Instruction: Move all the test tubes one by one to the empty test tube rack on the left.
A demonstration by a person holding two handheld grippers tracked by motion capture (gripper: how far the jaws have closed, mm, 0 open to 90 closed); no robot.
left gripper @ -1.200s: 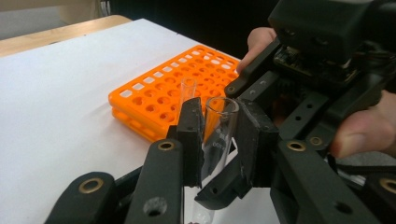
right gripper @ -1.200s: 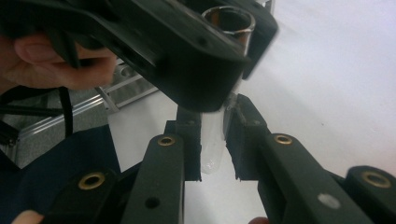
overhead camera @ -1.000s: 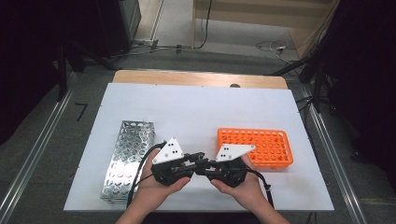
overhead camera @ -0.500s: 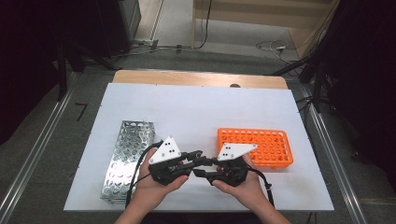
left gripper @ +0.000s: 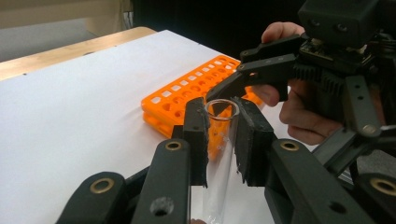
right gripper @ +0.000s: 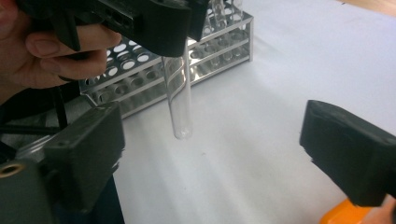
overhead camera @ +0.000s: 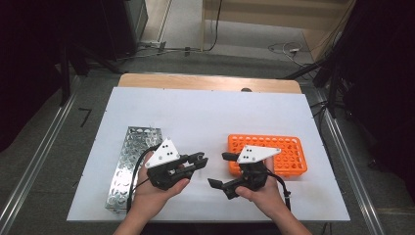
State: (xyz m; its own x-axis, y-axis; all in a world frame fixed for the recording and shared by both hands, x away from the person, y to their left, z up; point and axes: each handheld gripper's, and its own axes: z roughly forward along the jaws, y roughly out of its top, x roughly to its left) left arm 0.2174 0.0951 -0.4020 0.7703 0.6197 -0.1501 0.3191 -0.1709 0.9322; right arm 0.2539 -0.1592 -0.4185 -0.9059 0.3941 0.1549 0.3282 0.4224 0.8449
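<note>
The left gripper (left gripper: 219, 135) clamps a clear glass tube (left gripper: 219, 154) near its round rim, above the matte white table (overhead camera: 205, 117). The right gripper (right gripper: 210, 154), jaws just opened wide, holds nothing. Beside them sit a perforated steel rack (overhead camera: 128, 161) and an orange plastic rack (overhead camera: 288, 152).

On the table (overhead camera: 205, 112): metal rack (overhead camera: 128, 166) at my left, plastic rack (overhead camera: 288, 152) at my right; the test tube (right gripper: 180, 100) hangs between them, above the tabletop.
</note>
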